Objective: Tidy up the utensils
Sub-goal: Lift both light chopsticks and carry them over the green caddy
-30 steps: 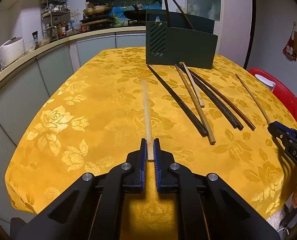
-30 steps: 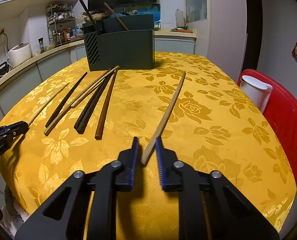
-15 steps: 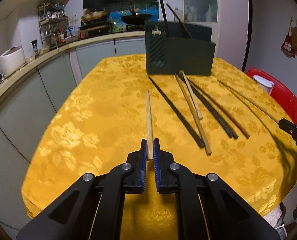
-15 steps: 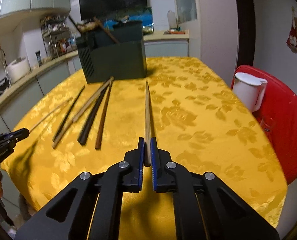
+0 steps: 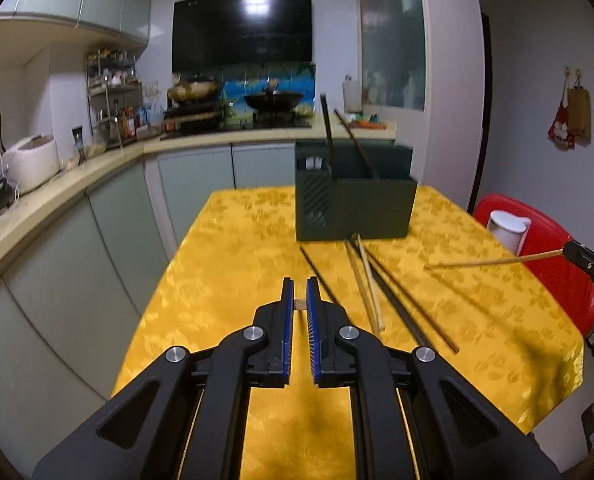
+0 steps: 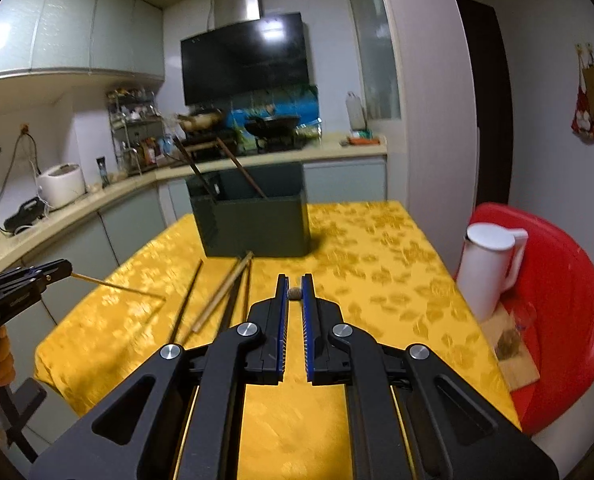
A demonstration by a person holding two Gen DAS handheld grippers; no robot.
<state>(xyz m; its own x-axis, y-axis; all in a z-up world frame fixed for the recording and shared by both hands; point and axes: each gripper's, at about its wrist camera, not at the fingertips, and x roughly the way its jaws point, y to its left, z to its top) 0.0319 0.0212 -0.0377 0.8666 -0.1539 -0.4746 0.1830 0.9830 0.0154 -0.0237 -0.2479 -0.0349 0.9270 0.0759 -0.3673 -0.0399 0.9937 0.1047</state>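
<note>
Left to right. Left gripper [image 5: 300, 305] is clamped on a pale chopstick [image 6: 117, 286], seen end-on from its own camera; in the right wrist view the stick juts out over the yellow tablecloth [image 5: 233, 280], clear of it. Loose chopsticks [image 5: 371, 284] lie in a fan on the cloth in front of the dark green holder [image 5: 355, 208], which already has two sticks leaning inside. Right gripper [image 6: 295, 293] is pinched on a second pale chopstick [image 5: 493, 260], also off the table.

Risks:
- Both grips sit at the very end of a long stick, so the far tip can swing or pivot between the pads and miss the holder's opening.
- The tip could catch the holder's rim or the two leaning sticks and get levered out.
- Both sticks point inward, so they could cross and knock each other on approach.
- White jug [image 6: 487, 268] on the red stool [image 6: 557, 280] sits near the right gripper's path.

Versus a second ago: both sticks were lying on the cloth, and the right jaws stood slightly apart around theirs. Now both are lifted, both cameras look higher at the kitchen wall.
</note>
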